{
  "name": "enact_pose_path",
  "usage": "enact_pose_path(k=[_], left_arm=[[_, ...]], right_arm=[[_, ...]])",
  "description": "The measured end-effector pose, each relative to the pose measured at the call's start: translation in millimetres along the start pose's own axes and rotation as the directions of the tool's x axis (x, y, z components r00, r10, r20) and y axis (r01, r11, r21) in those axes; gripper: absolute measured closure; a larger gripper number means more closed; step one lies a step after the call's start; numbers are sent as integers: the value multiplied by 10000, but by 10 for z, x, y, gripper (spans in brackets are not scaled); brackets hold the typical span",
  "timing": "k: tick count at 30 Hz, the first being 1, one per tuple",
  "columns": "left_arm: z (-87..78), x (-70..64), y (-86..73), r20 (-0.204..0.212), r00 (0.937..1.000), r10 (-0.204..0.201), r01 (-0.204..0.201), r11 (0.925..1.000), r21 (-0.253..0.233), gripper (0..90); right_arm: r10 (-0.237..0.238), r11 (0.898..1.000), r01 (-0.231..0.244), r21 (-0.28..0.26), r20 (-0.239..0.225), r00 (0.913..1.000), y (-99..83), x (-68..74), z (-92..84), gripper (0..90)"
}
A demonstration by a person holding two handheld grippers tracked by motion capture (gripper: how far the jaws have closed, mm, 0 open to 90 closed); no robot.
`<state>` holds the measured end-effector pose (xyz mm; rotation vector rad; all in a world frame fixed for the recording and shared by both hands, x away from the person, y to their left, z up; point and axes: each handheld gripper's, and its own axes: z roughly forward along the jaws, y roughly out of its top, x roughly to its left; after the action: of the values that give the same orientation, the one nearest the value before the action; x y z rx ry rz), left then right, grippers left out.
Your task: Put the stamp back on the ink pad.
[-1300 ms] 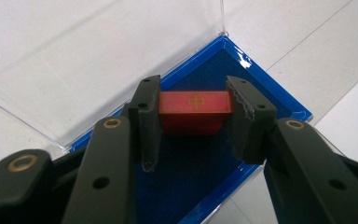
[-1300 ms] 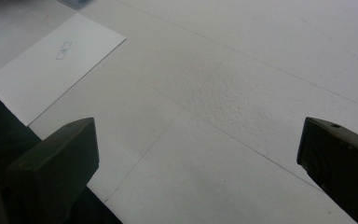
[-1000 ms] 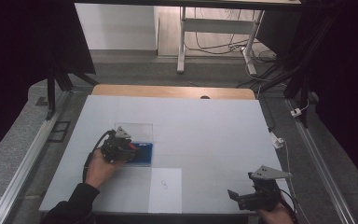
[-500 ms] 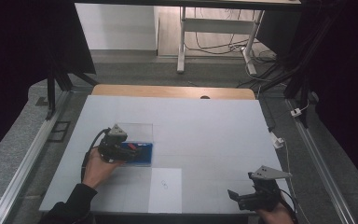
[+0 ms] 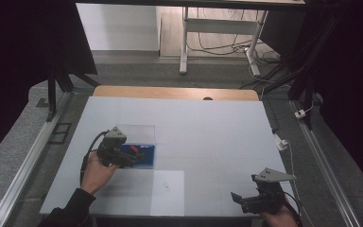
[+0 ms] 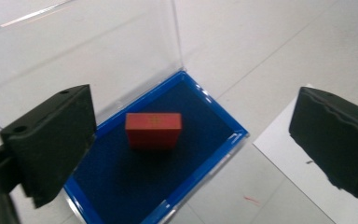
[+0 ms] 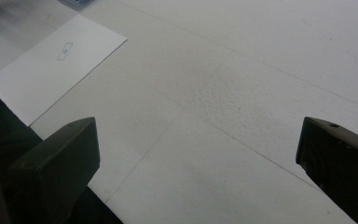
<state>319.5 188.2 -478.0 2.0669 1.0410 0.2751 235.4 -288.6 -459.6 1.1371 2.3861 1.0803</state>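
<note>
A small blue case point(image 5: 145, 162) lies left of the table's middle, its clear lid point(image 5: 137, 134) standing open at the far side. A red block point(image 6: 153, 129) rests flat on the case's dark blue lining point(image 6: 196, 116); from above, the red block point(image 5: 133, 149) shows just ahead of my left gripper point(image 5: 130, 155). That left gripper point(image 6: 193, 140) hovers over the case. Its jaws have just been opening and stand wide, the block below and between them, untouched. My right gripper point(image 5: 238, 198) rests at the table's front right, open, with bare table between its jaws point(image 7: 196, 168).
A white paper sheet point(image 5: 168, 191) with a small printed mark lies at the front edge, right of the case; the same sheet point(image 7: 51, 65) appears in the right gripper view. A wooden strip point(image 5: 175, 92) runs along the grey table's point(image 5: 217, 132) far edge.
The left gripper's jaws have spread wide over the case, and the red block now lies free on the lining. The right gripper has stayed put.
</note>
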Motion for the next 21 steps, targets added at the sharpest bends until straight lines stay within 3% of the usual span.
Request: enact_pose_path(k=[3,12,21], left_arm=[[-44,-32,-12,109,9998,139,-138,9999,-65,0],[-242,-103,-72,692,9976,89,-59,9990,-435,0],[-428,-193,-177,786,9969,59,-18,9986,-528,0]], right_arm=[[10,10000,-10,-1,3,10000,0,0,-1,0],[4,10000,-4,9,11,10000,3,2,-1,0],[17,10000,-17,24,28,10000,2,1,-1,0]])
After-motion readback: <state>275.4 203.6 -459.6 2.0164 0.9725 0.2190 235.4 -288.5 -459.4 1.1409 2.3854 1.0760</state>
